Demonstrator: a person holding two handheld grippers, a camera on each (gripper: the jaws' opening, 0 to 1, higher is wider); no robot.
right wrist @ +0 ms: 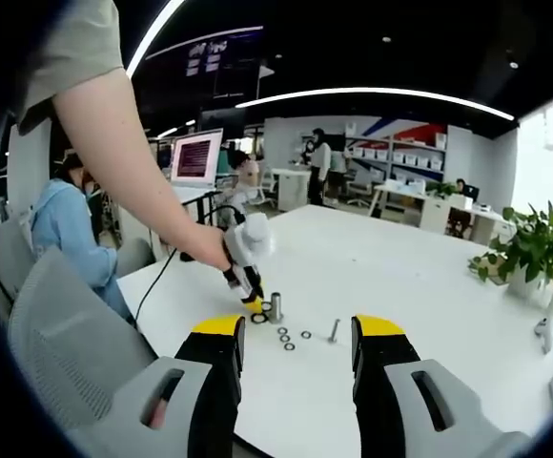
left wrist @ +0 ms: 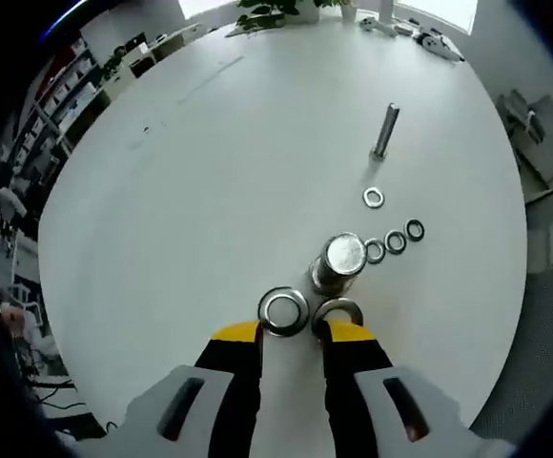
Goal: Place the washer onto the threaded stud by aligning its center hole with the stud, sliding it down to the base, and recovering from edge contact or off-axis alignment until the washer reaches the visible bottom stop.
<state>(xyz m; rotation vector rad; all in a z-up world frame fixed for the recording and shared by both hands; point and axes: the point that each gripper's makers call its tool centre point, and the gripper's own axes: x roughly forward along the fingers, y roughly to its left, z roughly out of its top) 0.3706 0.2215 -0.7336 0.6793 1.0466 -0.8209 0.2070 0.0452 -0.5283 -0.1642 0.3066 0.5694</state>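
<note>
Yellow-tipped jaws of the left gripper (left wrist: pixel 291 332) are standing apart and gripping nothing, hovering low over the white table (left wrist: pixel 210 172), with a large washer (left wrist: pixel 283 311) lying flat between the tips and a second large washer (left wrist: pixel 338 310) sitting at the right tip. Just past them, the thick steel stud (left wrist: pixel 340 262) is standing upright on its base. Beyond the stud, three small washers (left wrist: pixel 395 240) are trailing off in a row to its right, another small washer (left wrist: pixel 374 197) is lying further on, and a slim bolt (left wrist: pixel 385 131) is standing beyond that. In the right gripper view, the right gripper (right wrist: pixel 296 345) is hanging wide open and empty, well back from the stud, while a person's hand (right wrist: pixel 215 243) is steadying the left gripper beside it.
</note>
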